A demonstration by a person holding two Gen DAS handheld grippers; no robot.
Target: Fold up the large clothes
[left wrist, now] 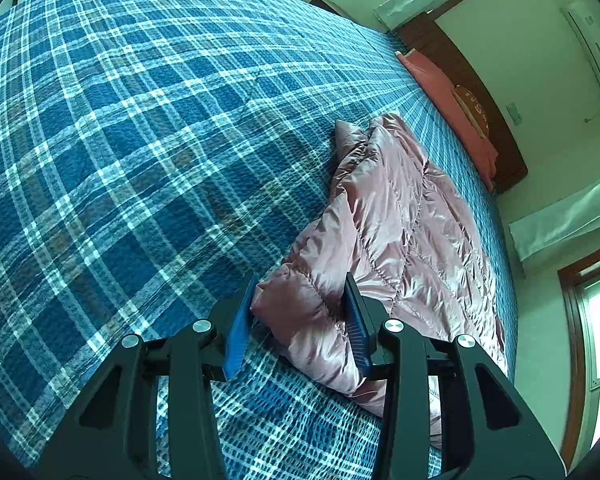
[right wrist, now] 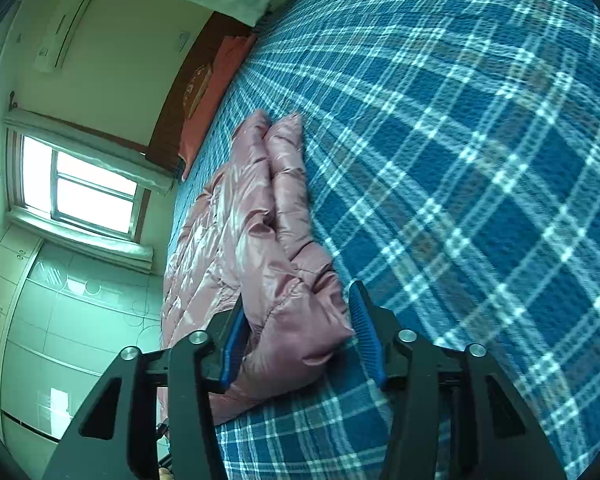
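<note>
A shiny pink quilted puffer jacket (left wrist: 396, 216) lies folded lengthwise on a bed with a blue plaid cover (left wrist: 140, 140). My left gripper (left wrist: 302, 312) has its blue pads (left wrist: 238, 336) set wide on either side of a puffy corner of the jacket, touching it but not squeezing. In the right wrist view the same jacket (right wrist: 252, 220) runs away from me, and my right gripper (right wrist: 300, 328) straddles its near end the same way, jaws wide, with a small gap at the right pad (right wrist: 366, 332).
A salmon pillow (left wrist: 448, 100) and a dark wooden headboard (left wrist: 480, 92) are at the far end of the bed. A window (right wrist: 88, 184), white cabinets (right wrist: 60, 320) and a wall air conditioner (right wrist: 66, 24) line the room beside the bed (right wrist: 460, 160).
</note>
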